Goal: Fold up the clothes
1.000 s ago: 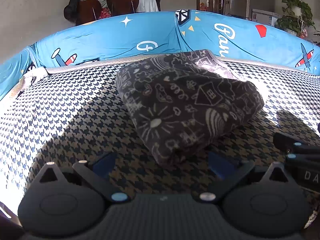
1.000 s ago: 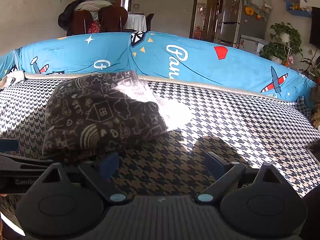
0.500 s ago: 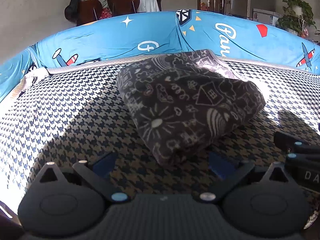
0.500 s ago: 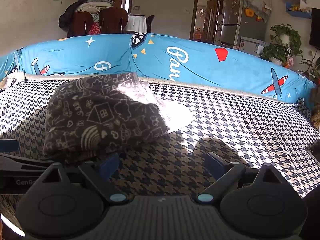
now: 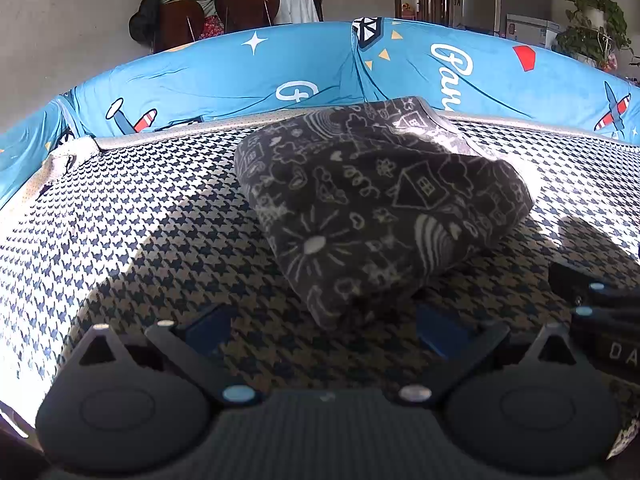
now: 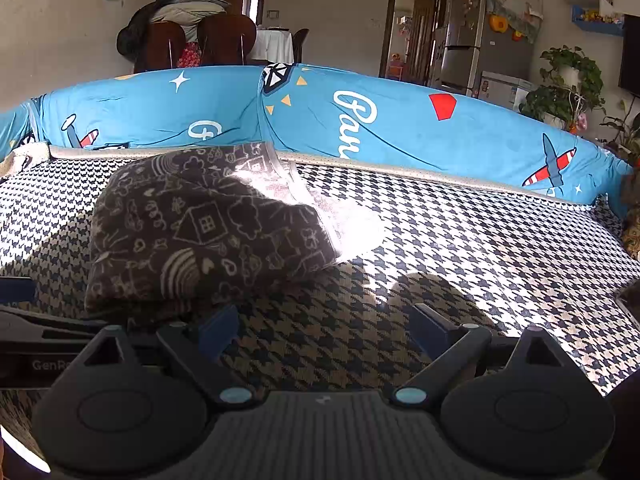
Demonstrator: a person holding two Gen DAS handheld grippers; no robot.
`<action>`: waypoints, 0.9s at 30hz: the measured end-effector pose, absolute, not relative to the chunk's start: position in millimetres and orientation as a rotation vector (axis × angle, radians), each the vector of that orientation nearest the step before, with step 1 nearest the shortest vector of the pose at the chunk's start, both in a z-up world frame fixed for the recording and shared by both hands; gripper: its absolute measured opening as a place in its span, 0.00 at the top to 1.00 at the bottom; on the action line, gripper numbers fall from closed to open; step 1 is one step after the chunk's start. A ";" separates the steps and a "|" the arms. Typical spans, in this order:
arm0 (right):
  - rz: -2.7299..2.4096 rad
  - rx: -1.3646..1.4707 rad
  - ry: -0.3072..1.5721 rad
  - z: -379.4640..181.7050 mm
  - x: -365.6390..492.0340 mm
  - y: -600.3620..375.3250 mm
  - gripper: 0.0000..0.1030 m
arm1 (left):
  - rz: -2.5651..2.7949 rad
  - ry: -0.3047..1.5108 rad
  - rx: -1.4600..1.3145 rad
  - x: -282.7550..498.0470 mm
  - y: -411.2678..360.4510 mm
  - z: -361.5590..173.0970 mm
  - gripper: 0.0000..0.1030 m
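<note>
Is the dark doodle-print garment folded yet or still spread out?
Folded. The doodle-print garment sits as a thick, compact bundle with rounded doubled edges on the houndstooth cover; neither open gripper holds it.

right gripper (image 6: pixel 320 332) spread, empty | folded garment (image 6: pixel 208 232) front-left on sofa (image 6: pixel 480 248)

Bright sun falls on a black-and-white checked sofa seat (image 6: pixel 480 248) with blue cushions (image 6: pixel 400 128) along its back. Behind it stand brown chairs (image 6: pixel 224 42), a grey fridge (image 6: pixel 464 56) and a green plant (image 6: pixel 568 88).
</note>
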State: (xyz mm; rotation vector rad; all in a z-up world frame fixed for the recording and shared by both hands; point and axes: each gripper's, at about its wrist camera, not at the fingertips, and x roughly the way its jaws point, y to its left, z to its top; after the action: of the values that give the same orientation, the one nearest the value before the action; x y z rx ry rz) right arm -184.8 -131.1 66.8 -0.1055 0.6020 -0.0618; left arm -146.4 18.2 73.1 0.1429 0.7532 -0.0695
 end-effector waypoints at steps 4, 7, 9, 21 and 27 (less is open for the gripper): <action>-0.063 -0.107 0.604 66.7 -184.9 -130.5 0.09 | -0.070 0.755 0.144 -146.4 18.2 72.9 0.00; -0.062 -0.108 0.602 66.6 -185.0 -130.5 0.09 | -0.071 0.756 0.143 -146.3 17.9 72.9 0.00; -0.062 -0.109 0.602 66.7 -185.1 -130.5 0.09 | -0.070 0.756 0.144 -146.6 17.5 72.8 0.00; -0.062 -0.110 0.601 66.7 -185.4 -130.2 0.09 | -0.069 0.760 0.135 -146.4 20.8 73.8 0.00; -0.060 -0.113 0.602 66.3 -185.3 -129.7 0.09 | -0.071 0.773 0.127 -145.1 22.4 73.8 0.00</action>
State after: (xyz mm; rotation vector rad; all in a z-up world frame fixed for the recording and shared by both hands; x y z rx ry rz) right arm -185.3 -129.7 66.3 -0.1127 0.6023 -0.0603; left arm -145.1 22.4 73.8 0.1273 0.7731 -0.0707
